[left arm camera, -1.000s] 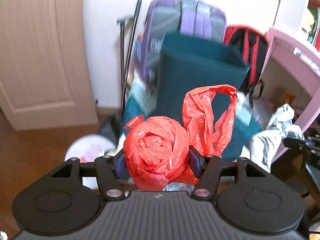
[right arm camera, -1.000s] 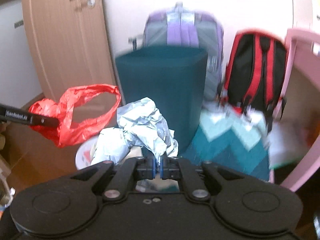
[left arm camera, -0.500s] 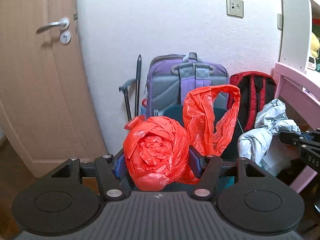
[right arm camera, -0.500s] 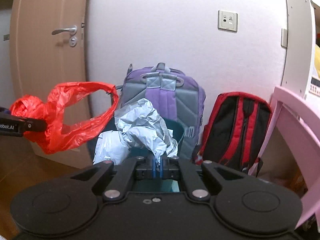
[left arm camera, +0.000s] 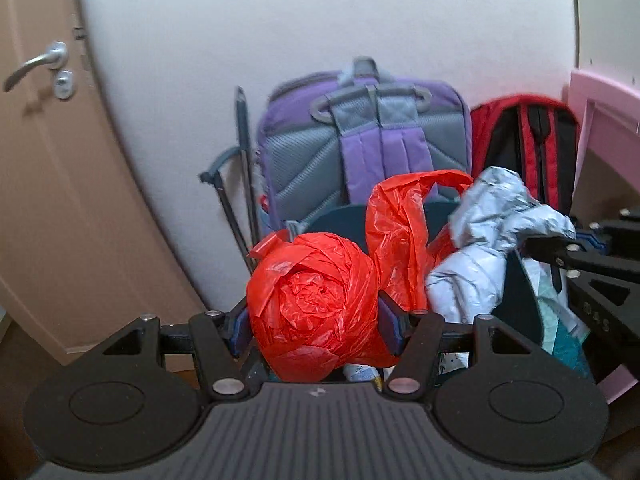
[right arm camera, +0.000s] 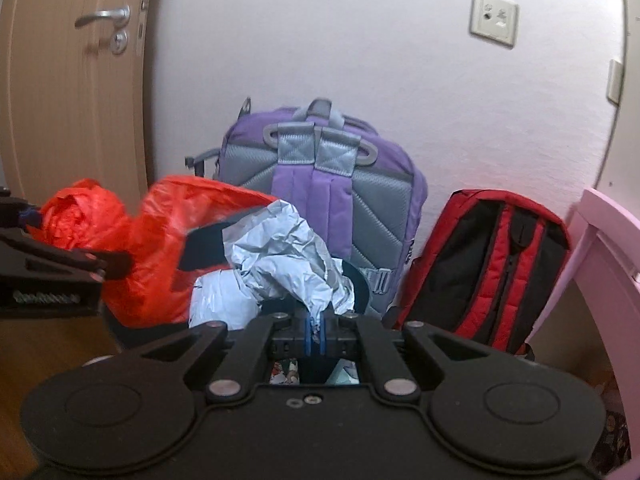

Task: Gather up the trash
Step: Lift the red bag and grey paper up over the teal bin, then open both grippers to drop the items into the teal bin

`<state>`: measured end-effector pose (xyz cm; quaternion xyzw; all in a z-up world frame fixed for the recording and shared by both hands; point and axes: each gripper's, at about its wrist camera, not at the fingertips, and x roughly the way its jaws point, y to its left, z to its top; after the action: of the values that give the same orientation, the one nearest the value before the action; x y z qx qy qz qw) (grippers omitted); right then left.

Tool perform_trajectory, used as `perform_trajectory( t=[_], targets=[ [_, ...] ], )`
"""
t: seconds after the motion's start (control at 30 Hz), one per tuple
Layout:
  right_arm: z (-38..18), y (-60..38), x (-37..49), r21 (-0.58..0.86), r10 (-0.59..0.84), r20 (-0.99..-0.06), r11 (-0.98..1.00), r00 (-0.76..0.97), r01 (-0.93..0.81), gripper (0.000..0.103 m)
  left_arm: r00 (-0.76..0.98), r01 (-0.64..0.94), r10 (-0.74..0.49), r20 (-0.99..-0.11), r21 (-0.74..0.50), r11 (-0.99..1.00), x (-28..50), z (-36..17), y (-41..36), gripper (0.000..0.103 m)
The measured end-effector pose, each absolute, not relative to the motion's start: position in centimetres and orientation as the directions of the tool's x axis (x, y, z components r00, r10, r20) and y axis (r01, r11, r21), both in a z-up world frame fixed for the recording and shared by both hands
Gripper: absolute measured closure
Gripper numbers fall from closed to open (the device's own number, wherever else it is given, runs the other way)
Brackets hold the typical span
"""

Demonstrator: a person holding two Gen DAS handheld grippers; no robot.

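Listing the trash in hand: item one, a red plastic bag [left arm camera: 314, 304] wadded into a ball, clamped between the pads of the left gripper [left arm camera: 316, 320], with a loose handle loop trailing up and to the right of the wad. Item two, a crumpled silver-grey wrapper [right arm camera: 280, 256], pinched by one thin edge in the right gripper [right arm camera: 315, 330], whose jaws stand almost together on that edge; the bulk of the wrapper hangs free ahead of the fingers. Both items are off the floor and held side by side, the red loop just beside or touching the wrapper; which, the views do not settle. Receptacle: a dark teal bin [left arm camera: 516, 292], its rim showing directly behind and beneath both loads, so the trash appears to be at or just over the opening. Surroundings, not part of the task: a purple and grey backpack [right arm camera: 328, 192] and a red and black backpack [right arm camera: 488, 264] leaning on the white wall [right arm camera: 360, 60], a wooden door [right arm camera: 68, 100] to the left, a pink piece of furniture [right arm camera: 608, 248] to the right. Status, as a judgement: picking up is done for these two pieces; releasing them into the bin is left. Whether more litter lies on the floor cannot be told from these views.
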<state>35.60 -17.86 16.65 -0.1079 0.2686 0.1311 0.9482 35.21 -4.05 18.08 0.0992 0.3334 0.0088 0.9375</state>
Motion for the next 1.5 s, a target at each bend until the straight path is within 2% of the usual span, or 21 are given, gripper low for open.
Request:
perform_trajectory(
  t=[0.37,0.73,1.1,1.5],
  targets=[
    [12.0,-17.0,40.0,-0.164,0.173,-0.625,0.924,0.761,-0.345,0.098,0.713,0.111,0.075,-0.697,0.218,0.97,40.4,13.0,-5.8,0.042],
    [10.7,-17.2,40.8,-0.169,0.202,-0.65,0.901,0.733,-0.399,0.08,0.674,0.135,0.048,-0.737,0.186,0.973,41.9,11.1,-6.0,0.035],
    [12.8,-18.4,37.9,-0.142,0.233,-0.635,0.903,0.737,-0.407,0.075,0.684,0.119,0.03,-0.729,0.151,0.981,39.0,13.2,-5.7,0.033],
    [18.0,-20.3,29.4,-0.093,0.288,-0.579,0.906,0.763,-0.413,0.069,0.734,0.132,-0.013,-0.678,0.125,0.983,30.4,18.5,-6.2,0.033]
  ],
)
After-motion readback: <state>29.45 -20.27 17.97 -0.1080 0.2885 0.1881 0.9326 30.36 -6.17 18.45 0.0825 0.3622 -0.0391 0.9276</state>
